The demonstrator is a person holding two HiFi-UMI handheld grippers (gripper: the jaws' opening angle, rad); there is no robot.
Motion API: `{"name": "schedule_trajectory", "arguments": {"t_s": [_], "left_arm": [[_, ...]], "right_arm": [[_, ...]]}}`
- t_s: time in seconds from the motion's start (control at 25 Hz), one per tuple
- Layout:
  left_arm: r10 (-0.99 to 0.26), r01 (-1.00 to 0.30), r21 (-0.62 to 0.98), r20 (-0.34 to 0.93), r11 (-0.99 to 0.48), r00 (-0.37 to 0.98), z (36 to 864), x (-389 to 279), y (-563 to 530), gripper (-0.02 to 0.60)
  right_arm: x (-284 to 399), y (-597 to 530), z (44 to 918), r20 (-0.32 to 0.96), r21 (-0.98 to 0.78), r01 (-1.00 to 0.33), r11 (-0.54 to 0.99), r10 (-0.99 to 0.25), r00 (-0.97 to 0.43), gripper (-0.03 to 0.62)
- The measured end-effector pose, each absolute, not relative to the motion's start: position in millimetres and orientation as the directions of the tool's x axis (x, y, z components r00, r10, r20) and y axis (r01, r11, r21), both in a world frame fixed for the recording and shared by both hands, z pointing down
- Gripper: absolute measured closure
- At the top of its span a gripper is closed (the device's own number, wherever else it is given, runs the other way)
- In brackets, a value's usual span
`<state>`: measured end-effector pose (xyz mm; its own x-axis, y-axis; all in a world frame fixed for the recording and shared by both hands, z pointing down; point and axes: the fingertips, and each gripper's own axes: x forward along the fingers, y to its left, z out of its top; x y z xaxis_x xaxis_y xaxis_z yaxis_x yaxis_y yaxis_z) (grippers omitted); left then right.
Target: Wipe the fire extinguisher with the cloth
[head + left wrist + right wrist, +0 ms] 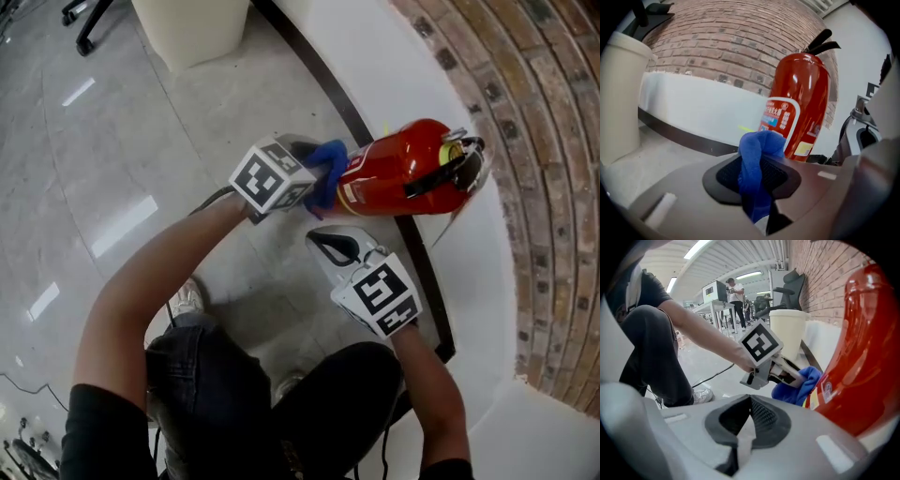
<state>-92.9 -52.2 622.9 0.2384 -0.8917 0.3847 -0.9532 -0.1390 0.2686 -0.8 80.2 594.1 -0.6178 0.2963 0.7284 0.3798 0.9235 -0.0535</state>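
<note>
A red fire extinguisher [398, 169] with a black handle stands on the floor by the curved wall. It fills the right of the right gripper view [867, 366] and rises ahead in the left gripper view [799, 101]. My left gripper [314, 180] is shut on a bunched blue cloth [326, 167], which sticks up between the jaws [757, 164]. The cloth [797, 385] rests against the extinguisher's lower side by the label. My right gripper [339, 246] sits just in front of the extinguisher, shut with nothing in it [745, 420].
A cream bin [192, 28] stands further along the wall. The brick wall [525, 112] has a white base [412, 56] with a dark strip along the floor. My knees and a shoe [187, 300] are close below. A person [736, 298] stands far off among desks.
</note>
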Motion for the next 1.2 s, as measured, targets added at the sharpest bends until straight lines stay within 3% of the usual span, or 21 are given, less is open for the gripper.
{"name": "schedule_trajectory", "arguments": {"t_s": [0.32,0.48,0.6,0.96,1.2], "left_arm": [[-0.821,-0.950,0.292,0.513,-0.108,0.252,717.5,-96.6,-60.6,0.489],[-0.748,-0.954,0.245,0.597,-0.172,0.288,752.7,-86.6,-54.1,0.494],[-0.742,-0.946,0.253,0.591,-0.205,0.318,753.7,-87.6,-57.6,0.494],[-0.799,-0.891,0.238,0.396,-0.387,0.453,621.1,-96.6,-76.4,0.494],[-0.797,-0.842,0.163,0.272,-0.514,0.539,507.0,-95.0,-82.0,0.494]], "right_arm": [[1.8,72.6,607.2,0.747,-0.087,0.366,0.927,0.304,-0.591,0.591],[4.9,78.9,619.9,0.751,-0.111,0.388,0.915,0.333,-0.571,0.591],[-2.0,84.2,627.9,0.758,-0.107,0.402,0.909,0.337,-0.559,0.591],[-30.0,87.1,589.5,0.760,-0.062,0.411,0.910,0.309,-0.571,0.591],[-46.0,85.8,568.3,0.754,-0.047,0.310,0.950,0.237,-0.612,0.591]]}}
